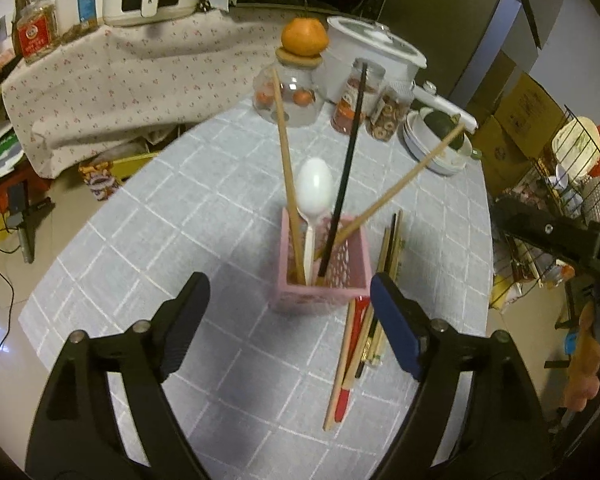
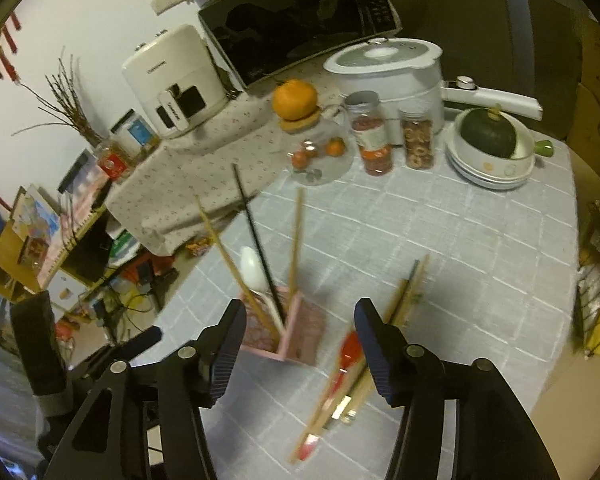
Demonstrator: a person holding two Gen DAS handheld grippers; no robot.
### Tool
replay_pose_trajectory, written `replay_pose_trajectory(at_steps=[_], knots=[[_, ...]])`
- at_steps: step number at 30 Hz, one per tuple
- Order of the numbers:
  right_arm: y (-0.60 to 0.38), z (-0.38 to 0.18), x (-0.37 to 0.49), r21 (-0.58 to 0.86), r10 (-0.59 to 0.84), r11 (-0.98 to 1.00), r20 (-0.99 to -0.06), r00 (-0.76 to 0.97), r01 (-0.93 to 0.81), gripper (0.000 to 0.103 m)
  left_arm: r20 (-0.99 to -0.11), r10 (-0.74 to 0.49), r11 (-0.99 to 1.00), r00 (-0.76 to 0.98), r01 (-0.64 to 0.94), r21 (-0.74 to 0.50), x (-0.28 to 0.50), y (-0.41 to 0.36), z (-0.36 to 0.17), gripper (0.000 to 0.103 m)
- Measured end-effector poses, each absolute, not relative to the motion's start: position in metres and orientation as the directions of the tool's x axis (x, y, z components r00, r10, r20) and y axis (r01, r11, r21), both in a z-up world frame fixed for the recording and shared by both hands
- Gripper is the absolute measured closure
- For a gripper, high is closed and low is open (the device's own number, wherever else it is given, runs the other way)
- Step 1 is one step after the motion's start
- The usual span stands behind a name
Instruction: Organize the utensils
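Dim, warm indoor light; right-view blur

Right wrist view: motion blur smears the loose utensil pile (image 2: pixel 340 380) and pink holder (image 2: pixel 296 332), so pieces can't be counted. Left wrist view: right finger (image 1: pixel 396 328) hides part of pile; holder's (image 1: pixel 320 292) inside bottom unseen.

You face a round tabletop (image 2: pixel 460 240) under a grey grid-patterned cloth. Behind it, a floral-draped counter (image 2: pixel 204 168) carries a black microwave oven (image 2: pixel 300 12) against a white wall (image 2: pixel 92 8); cardboard boxes (image 1: pixel 516 120) stand right.
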State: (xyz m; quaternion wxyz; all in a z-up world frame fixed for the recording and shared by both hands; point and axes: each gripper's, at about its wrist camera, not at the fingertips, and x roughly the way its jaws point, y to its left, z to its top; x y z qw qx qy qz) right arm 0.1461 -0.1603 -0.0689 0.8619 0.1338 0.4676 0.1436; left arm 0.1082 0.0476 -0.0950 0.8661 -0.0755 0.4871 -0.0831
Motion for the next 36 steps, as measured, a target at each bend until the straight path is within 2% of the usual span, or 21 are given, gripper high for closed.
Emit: replay_pose_trajectory(at_steps=[6,15,25,33,36], knots=[[-0.177,-0.097,0.146,0.302,0.309,0.949,-0.833,0.459,-0.09,0.033,-0.874,-0.239,0.97,0.424,0.072,-0.23,0.105,0.041,-0.116,0.02],[-0.187,-0.153,0.16,0.199,0.201,0.979,-0.92,0.335,-0.042,0.033,-0.908,-0.215,0.976,0.359,0.106,-0.189,0.1,0.03,-0.131,0.02],[-0.201,-0.21,0.196,0.186,0.167,0.981,-0.953,0.254,0.052,0.033,-0.923,-0.199,0.98,0.329,0.092,-0.179,0.104,0.036,-0.138,0.02],[-0.203,-0.243,0.218,0.208,0.183,0.973,-0.957,0.225,0.095,0.062,-0.911,-0.169,0.985,0.375,0.082,-0.149,0.111,0.047,-0.133,0.02],[-0.201,-0.246,0.224,0.21,0.181,0.972,-0.954,0.237,0.103,0.063,-0.91,-0.18,0.983,0.373,0.086,-0.159,0.112,0.048,-0.133,0.02]])
